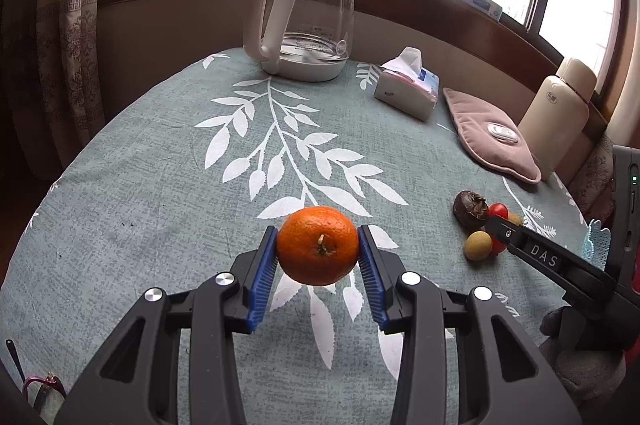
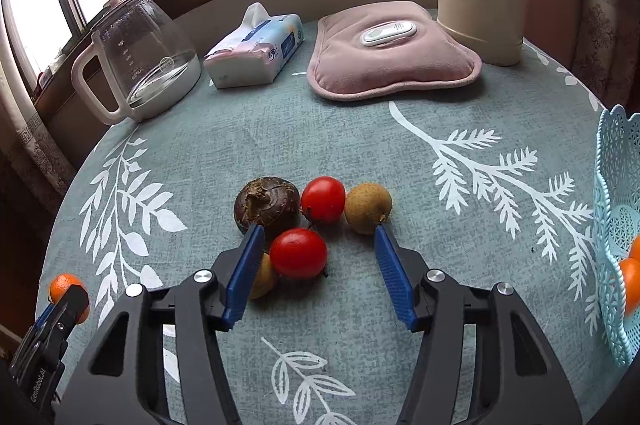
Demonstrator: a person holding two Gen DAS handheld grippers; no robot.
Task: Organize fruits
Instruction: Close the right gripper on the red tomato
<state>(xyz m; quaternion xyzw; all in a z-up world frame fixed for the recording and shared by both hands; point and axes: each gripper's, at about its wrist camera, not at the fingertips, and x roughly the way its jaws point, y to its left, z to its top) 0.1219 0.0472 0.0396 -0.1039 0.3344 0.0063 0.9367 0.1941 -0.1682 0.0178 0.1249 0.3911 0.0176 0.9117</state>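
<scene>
Left gripper (image 1: 318, 252) angled downward, blue pads clamped on a held object. Right gripper (image 2: 320, 257) angled downward, jaws apart, pads apparently touching nothing.

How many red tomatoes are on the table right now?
2. One tomato lies between the right claw's open fingers; the other tomato sits just behind it, between the dark bulb and a tan fruit.
</scene>
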